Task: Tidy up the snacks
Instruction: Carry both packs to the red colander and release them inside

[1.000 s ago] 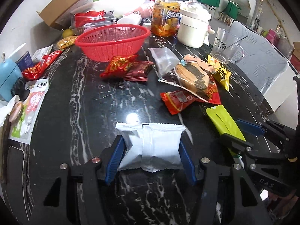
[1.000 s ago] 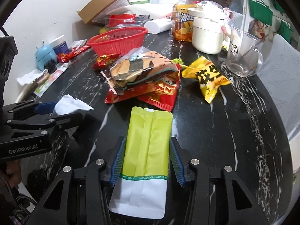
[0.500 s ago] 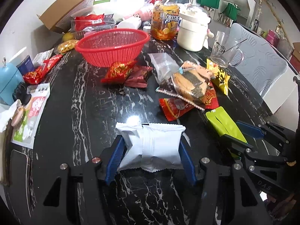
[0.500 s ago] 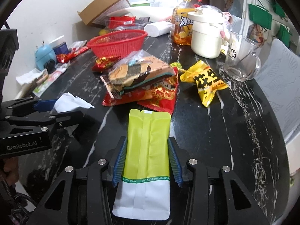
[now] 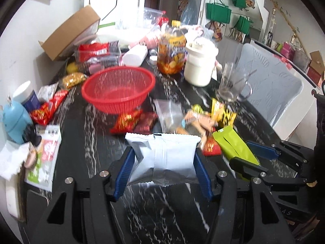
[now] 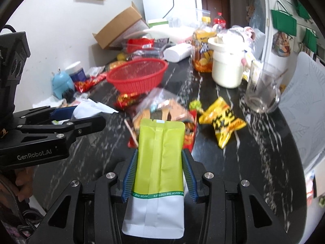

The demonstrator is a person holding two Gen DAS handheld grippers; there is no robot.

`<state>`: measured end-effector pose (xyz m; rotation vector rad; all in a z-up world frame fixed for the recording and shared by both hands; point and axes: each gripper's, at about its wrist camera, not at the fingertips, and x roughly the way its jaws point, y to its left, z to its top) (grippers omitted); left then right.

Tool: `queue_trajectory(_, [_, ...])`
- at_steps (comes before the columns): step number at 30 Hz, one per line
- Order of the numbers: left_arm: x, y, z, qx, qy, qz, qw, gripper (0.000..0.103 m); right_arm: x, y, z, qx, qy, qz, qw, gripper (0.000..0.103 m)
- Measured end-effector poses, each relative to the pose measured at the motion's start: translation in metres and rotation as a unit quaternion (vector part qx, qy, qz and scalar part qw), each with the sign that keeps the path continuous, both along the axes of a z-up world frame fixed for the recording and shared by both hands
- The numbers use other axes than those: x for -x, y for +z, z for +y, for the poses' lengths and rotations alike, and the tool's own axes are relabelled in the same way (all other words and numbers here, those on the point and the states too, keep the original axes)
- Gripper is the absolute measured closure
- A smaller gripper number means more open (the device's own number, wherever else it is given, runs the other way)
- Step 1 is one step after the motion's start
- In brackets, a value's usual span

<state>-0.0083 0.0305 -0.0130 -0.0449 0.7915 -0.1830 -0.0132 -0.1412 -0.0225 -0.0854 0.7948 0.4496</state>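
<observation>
left wrist view: left gripper (image 5: 163, 167) pinches white packet (image 5: 162, 156), right gripper (image 6: 160, 174) clamps green pouch (image 6: 160, 152); both lifted; next, carry to red basket (image 5: 117, 89) at upper left.

Basket (image 5: 117, 89) on table (image 5: 77, 126), behind snack pile (image 5: 195, 120); mug (image 5: 231, 87) right.

The table (image 5: 67, 142) is black with white streaks like marble, and the basket (image 5: 118, 90) is bright red with tiny holes. One snack bag (image 5: 164, 158) is plain white, and the long pouch (image 6: 160, 160) is lime green on top and white below, with a thin green band between. Another bag (image 6: 223, 124) is yellow with black marks
</observation>
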Motion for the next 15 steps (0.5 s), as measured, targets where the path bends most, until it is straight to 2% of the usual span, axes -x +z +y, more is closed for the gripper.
queue_trajectory(15, [-0.058,0.049,0.024,0.022,0.025,-0.056,0.9979,0.045,-0.072,0.044,0.025,-0.008,0.037,-0.038,0.999,0.060])
